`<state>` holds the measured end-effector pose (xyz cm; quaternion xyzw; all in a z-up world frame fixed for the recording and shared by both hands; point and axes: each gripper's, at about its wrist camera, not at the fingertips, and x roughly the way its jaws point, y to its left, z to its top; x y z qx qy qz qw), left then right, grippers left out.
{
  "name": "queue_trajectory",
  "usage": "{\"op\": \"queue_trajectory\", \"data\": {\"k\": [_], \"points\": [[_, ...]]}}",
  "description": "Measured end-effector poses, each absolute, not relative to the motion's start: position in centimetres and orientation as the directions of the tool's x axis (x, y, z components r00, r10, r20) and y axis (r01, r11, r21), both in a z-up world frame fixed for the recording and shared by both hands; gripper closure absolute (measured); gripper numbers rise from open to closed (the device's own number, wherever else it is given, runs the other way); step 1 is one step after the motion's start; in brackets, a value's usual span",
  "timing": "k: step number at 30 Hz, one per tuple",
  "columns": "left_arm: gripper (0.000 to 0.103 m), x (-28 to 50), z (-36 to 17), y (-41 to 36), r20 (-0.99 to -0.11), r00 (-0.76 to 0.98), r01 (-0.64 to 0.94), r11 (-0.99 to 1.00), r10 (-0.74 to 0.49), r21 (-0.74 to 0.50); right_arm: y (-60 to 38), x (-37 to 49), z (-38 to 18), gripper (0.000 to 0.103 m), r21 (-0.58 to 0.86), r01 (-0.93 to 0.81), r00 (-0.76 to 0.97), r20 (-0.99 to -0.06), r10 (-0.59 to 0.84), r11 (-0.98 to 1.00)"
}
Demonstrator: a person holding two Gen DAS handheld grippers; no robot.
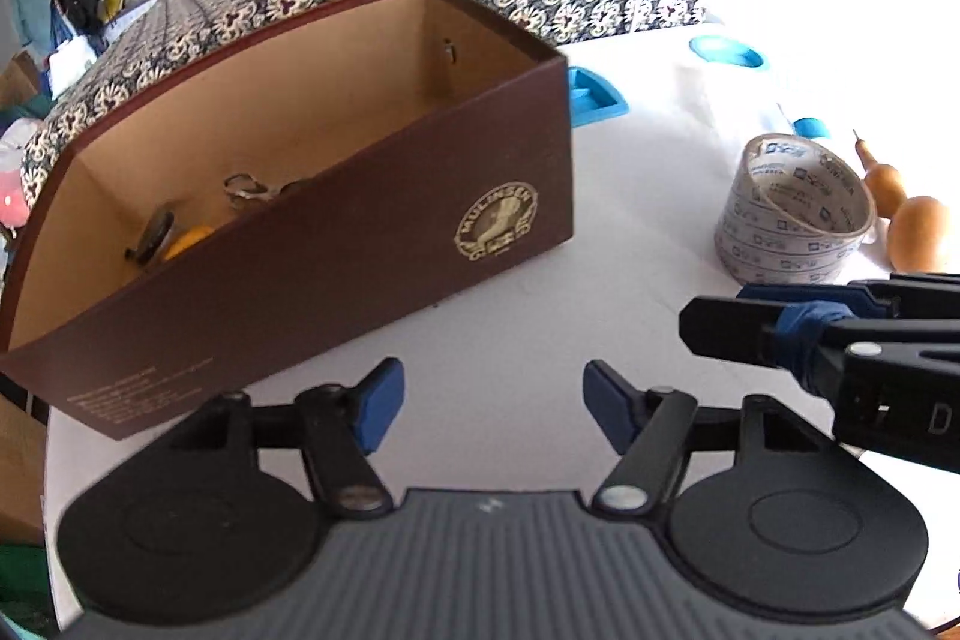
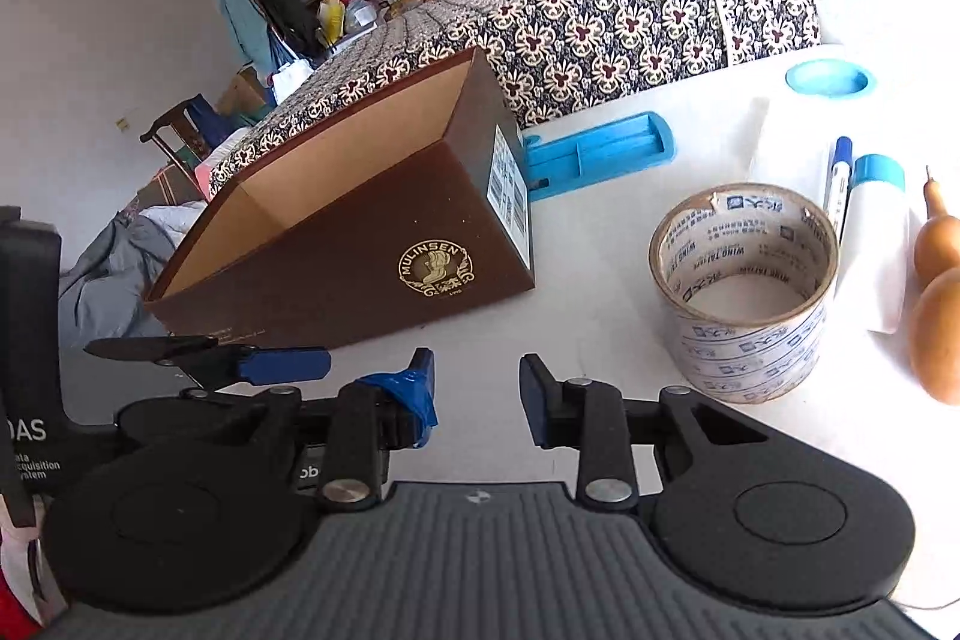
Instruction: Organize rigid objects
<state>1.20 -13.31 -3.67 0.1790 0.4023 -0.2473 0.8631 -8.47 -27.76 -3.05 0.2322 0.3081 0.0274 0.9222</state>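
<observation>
A brown cardboard box (image 1: pixel 336 244) stands open on the white table (image 1: pixel 510 316), with a yellow thing (image 1: pixel 189 239), a dark tool and small metal pieces in its left end. My left gripper (image 1: pixel 493 405) hovers open in front of the box with only bare table between its blue pads. A roll of printed packing tape (image 2: pixel 744 292) stands upright to the right of the box (image 2: pixel 360 250). My right gripper (image 2: pixel 477 394) is open, nothing between its fingers, just left of and nearer than the tape. It shows in the left wrist view as the right gripper (image 1: pixel 720 322) below the tape (image 1: pixel 792 214).
Right of the tape lie a blue marker (image 2: pixel 837 184), a white bottle with a blue cap (image 2: pixel 876 244) and a tan gourd (image 2: pixel 936 328). A blue tray (image 2: pixel 600 148) and a blue round recess (image 2: pixel 831 77) sit behind. A patterned cloth (image 2: pixel 600 10) covers furniture beyond the table.
</observation>
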Motion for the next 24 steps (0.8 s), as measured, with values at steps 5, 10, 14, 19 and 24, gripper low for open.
{"op": "queue_trajectory", "data": {"k": [5, 10, 14, 19, 24], "points": [[0.027, 1.6, -4.0, -12.8, -0.801, 0.547, 0.545, 0.830, -0.243, 0.120, -27.3, -7.8, -3.1, 0.089, 0.445, 0.093, 0.794, -0.573, 0.203, 0.891], [0.023, 1.9, -4.0, -12.5, -0.811, 0.541, 0.532, 0.837, -0.222, 0.126, -27.0, -7.4, -2.8, 0.088, 0.434, 0.100, 0.784, -0.588, 0.198, 0.895], [0.018, 2.3, -3.9, -11.8, -0.808, 0.547, 0.509, 0.853, -0.217, 0.116, -26.8, -7.3, -2.4, 0.088, 0.426, 0.108, 0.784, -0.592, 0.186, 0.898], [0.015, 3.0, -3.7, -10.0, -0.801, 0.577, 0.424, 0.896, -0.158, 0.129, -25.6, -6.6, -1.9, 0.088, 0.402, 0.098, 0.779, -0.601, 0.182, 0.910], [0.015, 3.3, -3.1, -7.8, -0.789, 0.599, 0.369, 0.921, -0.135, 0.123, -23.9, -5.7, -1.4, 0.088, 0.377, 0.075, 0.776, -0.604, 0.184, 0.923]]}}
